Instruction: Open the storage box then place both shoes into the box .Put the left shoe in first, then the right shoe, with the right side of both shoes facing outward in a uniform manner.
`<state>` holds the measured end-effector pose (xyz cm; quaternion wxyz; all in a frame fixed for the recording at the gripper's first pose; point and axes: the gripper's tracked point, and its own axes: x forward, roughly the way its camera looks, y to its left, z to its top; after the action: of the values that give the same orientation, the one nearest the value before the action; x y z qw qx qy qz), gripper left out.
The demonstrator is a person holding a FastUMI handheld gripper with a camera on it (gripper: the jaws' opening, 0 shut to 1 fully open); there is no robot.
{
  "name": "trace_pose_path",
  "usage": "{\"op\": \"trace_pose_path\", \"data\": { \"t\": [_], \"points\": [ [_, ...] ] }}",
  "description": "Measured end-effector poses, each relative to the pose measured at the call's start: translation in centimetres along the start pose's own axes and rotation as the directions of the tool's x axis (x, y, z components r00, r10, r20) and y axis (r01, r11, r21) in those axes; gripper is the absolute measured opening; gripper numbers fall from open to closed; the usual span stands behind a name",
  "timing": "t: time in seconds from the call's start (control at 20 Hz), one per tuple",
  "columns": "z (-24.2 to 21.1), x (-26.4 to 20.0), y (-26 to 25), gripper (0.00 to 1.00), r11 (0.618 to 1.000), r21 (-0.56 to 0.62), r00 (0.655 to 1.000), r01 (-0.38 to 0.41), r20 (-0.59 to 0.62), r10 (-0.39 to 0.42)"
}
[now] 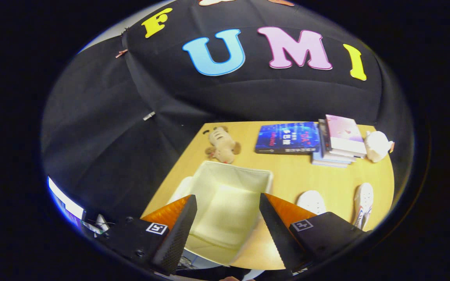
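**Two shoes wait beside an open box**

Two white shoes lie on the tabletop point(287, 175), off to the right of the storage box point(229, 195). The nearer shoe point(311, 201) sits just beyond the right finger of the tongs point(228, 218), partly hidden behind it, so its facing is hard to judge. The farther shoe point(363, 203) lies well to the right, near the tabletop's edge, toe pointing away, with what seem to be coloured stripes on its side.

The tongs hang spread wide and grip nothing. Between their two fingers shows the box, a pale fabric bin with its top open and its inside bare down to the floor. A light-coloured piece, possibly its lid, rests against its left side, though that part is too cramped to tell for sure.

Beyond the box, near the back of the tabletop, a small plush animal point(222, 145) in tan lies on its side. To its right a dark blue book point(287, 137) lies flat, touching a stack of books point(338, 142) topped by a pink-covered one. A white soft toy point(377, 145) sits just beside that stack at the far right corner. Black cloth forms the wall behind.
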<state>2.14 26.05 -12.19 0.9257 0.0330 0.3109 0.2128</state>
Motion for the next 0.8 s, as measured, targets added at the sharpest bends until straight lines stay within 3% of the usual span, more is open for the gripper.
{"op": "trace_pose_path", "data": {
  "t": [0.5, 0.8],
  "points": [
    [-7.8, -2.5, -16.6, 0.99, 0.98, -0.036, 0.968, 0.198, -0.152, -0.201],
    [-13.9, 0.3, -22.1, 0.99, 0.977, -0.055, 0.936, 0.205, -0.283, -0.212]
  ]
}}
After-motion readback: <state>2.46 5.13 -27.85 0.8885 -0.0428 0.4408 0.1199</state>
